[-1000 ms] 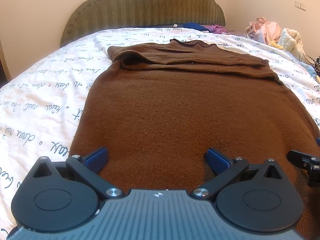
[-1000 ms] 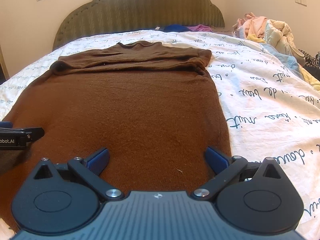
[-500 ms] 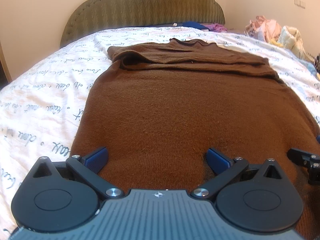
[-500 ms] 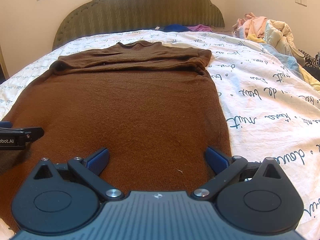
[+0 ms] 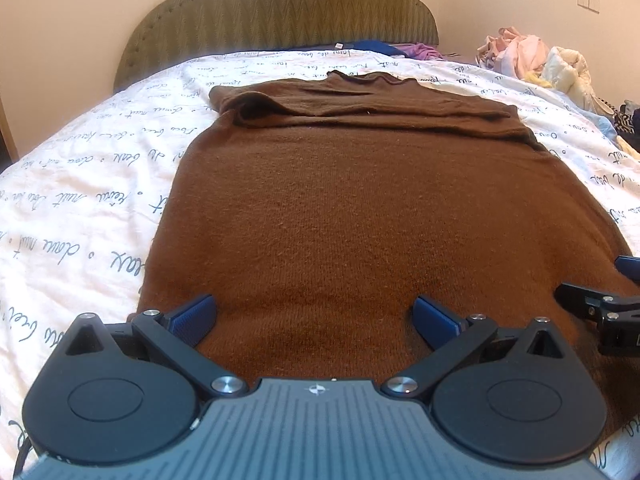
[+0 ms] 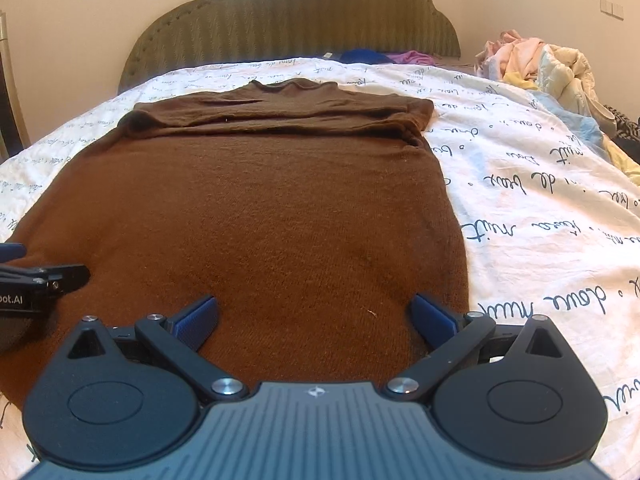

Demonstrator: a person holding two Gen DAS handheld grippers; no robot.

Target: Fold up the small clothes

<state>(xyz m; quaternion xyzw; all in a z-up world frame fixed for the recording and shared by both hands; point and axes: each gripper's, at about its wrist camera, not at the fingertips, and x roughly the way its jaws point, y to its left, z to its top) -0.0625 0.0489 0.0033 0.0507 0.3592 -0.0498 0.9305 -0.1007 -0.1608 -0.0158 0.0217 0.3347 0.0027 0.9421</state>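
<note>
A brown knit sweater [image 5: 372, 208] [image 6: 256, 216] lies flat on the bed, collar toward the headboard, with both sleeves folded across its chest. My left gripper [image 5: 316, 316] stands open over the sweater's near hem, left of centre, its blue pads [image 5: 192, 316] wide apart with nothing between them. My right gripper [image 6: 316, 316] is open too, over the hem near the sweater's right edge. Each gripper's tip shows at the side of the other's view: the right gripper [image 5: 600, 308] and the left gripper [image 6: 36, 280].
The bed's white cover with script writing [image 6: 540, 208] spreads on both sides. A green padded headboard [image 5: 280, 12] stands behind. Blue and purple clothes [image 6: 380, 57] lie by the headboard. A heap of pale clothes [image 6: 536, 60] sits at the right.
Both grippers have stayed open over the hem. The left view has shifted slightly; the sweater lies as before.
</note>
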